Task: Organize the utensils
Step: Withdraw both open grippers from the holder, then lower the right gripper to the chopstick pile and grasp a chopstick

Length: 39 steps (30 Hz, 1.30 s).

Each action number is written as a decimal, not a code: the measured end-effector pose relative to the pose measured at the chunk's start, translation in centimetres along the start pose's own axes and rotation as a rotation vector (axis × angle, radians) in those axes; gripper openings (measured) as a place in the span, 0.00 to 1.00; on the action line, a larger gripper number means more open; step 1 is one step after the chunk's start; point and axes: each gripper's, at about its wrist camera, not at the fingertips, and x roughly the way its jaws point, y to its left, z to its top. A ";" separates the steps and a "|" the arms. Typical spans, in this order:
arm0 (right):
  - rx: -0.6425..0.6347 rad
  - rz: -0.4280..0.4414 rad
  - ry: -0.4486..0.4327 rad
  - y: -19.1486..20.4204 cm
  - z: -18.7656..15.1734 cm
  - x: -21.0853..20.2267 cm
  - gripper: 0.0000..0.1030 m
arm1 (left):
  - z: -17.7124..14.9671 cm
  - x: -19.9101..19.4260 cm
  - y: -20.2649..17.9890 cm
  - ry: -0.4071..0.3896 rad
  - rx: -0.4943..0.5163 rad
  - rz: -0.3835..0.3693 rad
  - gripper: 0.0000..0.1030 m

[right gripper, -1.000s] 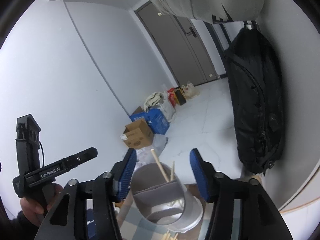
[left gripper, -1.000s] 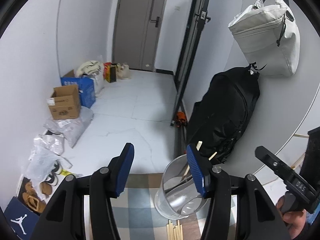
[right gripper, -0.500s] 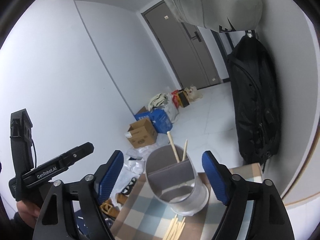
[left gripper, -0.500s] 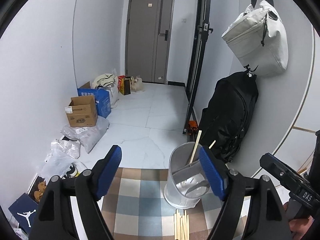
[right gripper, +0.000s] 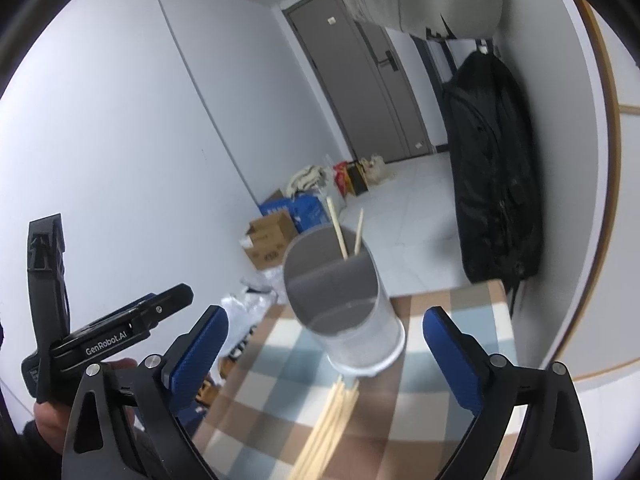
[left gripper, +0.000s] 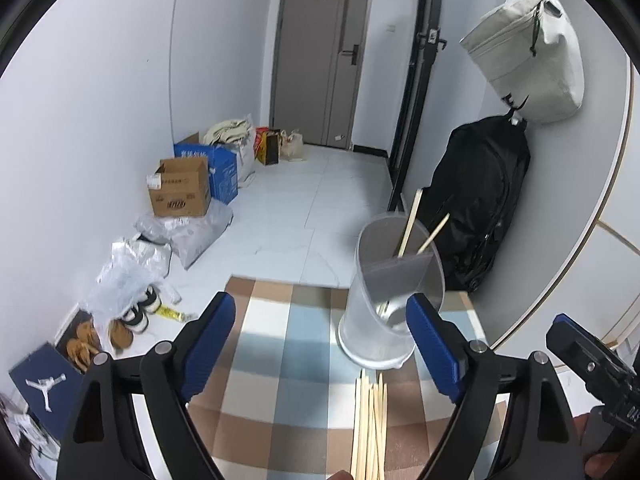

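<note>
A translucent grey utensil holder (left gripper: 390, 300) with a middle divider stands on the checked tablecloth (left gripper: 280, 380) and holds two wooden chopsticks (left gripper: 408, 228). Several loose wooden chopsticks (left gripper: 370, 424) lie on the cloth just in front of it. My left gripper (left gripper: 322, 340) is open and empty, above the cloth left of the holder. In the right wrist view the holder (right gripper: 344, 312) and loose chopsticks (right gripper: 330, 420) sit between the fingers of my right gripper (right gripper: 324, 348), which is open and empty.
The table's far edge drops to a white tiled floor (left gripper: 300, 208) with cardboard boxes (left gripper: 182, 192), bags and shoes along the left wall. A black backpack (left gripper: 480, 196) and a grey bag (left gripper: 528, 52) hang on the right wall beside the table.
Both grippers have pulled back and tilted down from the holder and opened wider. The tablecloth and the loose chopsticks have come into view.
</note>
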 end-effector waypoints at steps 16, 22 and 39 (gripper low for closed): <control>-0.043 -0.067 0.139 -0.4 -5.5 3.0 0.98 | -4.4 2.3 1.6 0.057 0.029 0.041 0.82; -0.053 -0.092 0.245 -0.7 -6.9 5.8 0.98 | -4.9 3.2 2.7 0.112 -0.014 0.045 0.82; -0.118 -0.207 0.507 -1.6 -10.0 14.5 0.63 | -5.1 5.1 4.8 0.190 -0.014 0.071 0.82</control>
